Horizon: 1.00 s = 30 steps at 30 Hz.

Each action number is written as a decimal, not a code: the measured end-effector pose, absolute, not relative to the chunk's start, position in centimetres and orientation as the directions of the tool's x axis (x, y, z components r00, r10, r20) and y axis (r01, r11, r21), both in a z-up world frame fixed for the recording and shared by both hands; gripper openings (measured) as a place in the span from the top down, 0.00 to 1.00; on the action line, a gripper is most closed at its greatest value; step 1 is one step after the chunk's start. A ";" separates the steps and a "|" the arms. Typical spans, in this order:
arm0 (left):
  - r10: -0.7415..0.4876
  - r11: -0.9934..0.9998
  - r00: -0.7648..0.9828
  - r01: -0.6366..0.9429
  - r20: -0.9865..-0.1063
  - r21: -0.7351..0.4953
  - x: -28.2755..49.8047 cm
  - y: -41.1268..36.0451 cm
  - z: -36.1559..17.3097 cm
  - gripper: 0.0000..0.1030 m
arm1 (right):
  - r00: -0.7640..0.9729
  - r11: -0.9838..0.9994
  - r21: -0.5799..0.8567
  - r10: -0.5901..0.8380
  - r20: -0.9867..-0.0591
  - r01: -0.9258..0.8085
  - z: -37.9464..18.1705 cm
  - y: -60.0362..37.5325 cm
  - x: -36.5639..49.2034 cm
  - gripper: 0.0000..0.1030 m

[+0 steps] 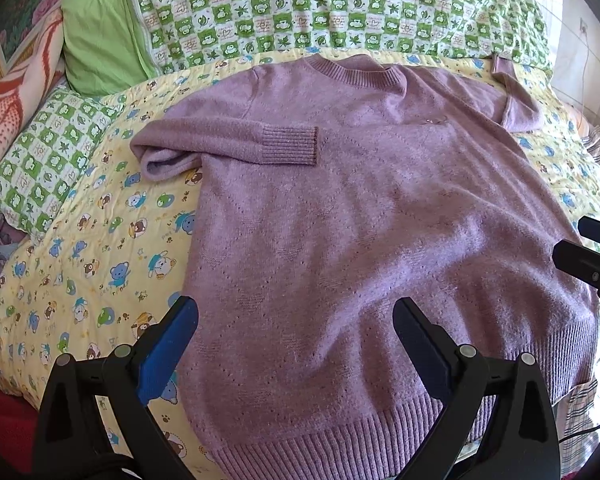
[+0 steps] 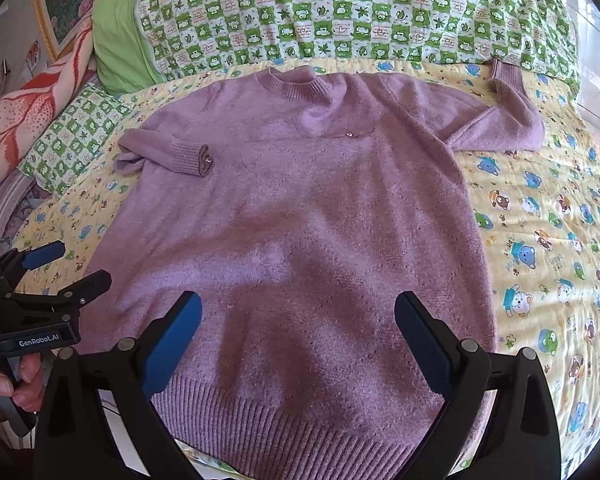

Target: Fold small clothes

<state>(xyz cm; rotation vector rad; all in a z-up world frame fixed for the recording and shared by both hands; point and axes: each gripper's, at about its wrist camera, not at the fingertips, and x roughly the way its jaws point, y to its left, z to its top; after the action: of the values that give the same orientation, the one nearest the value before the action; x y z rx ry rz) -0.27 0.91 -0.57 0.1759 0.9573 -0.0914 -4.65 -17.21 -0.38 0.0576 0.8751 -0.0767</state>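
A purple knit sweater (image 1: pixel 340 208) lies flat, front up, on the bed, collar away from me; it also shows in the right wrist view (image 2: pixel 300 220). Its left sleeve (image 1: pixel 228 144) is folded in across the chest, cuff toward the middle. Its right sleeve (image 2: pixel 500 120) lies bent out to the right, cuff pointing up. My left gripper (image 1: pixel 296 320) is open and empty above the hem's left part. My right gripper (image 2: pixel 298 316) is open and empty above the hem's middle. Each gripper shows at the edge of the other's view.
A yellow bear-print quilt (image 2: pixel 540 240) covers the bed under the sweater. A green checked blanket (image 1: pixel 320 8) lies folded along the far side, with a green pillow (image 1: pixel 100 40) and an orange floral blanket (image 1: pixel 16 92) at far left.
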 end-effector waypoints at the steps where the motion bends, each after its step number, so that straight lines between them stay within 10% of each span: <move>1: 0.001 0.982 0.573 0.155 -0.819 0.109 -0.3 0.9 -0.6 0.05 | 0.639 0.996 0.019 -0.043 -0.768 0.091 -0.4 -17.1 -4.6 0.06; 30: 0.030 0.987 0.560 0.113 -0.828 0.112 3.6 1.0 -1.9 0.05 | 0.620 0.991 0.051 -0.034 -0.784 0.120 -0.1 -19.5 -2.3 0.06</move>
<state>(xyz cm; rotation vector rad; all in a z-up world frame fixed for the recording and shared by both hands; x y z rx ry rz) 3.58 0.97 -1.94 0.1591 0.9765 -0.0487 -2.27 -19.47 -0.12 0.1019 0.8977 -0.0888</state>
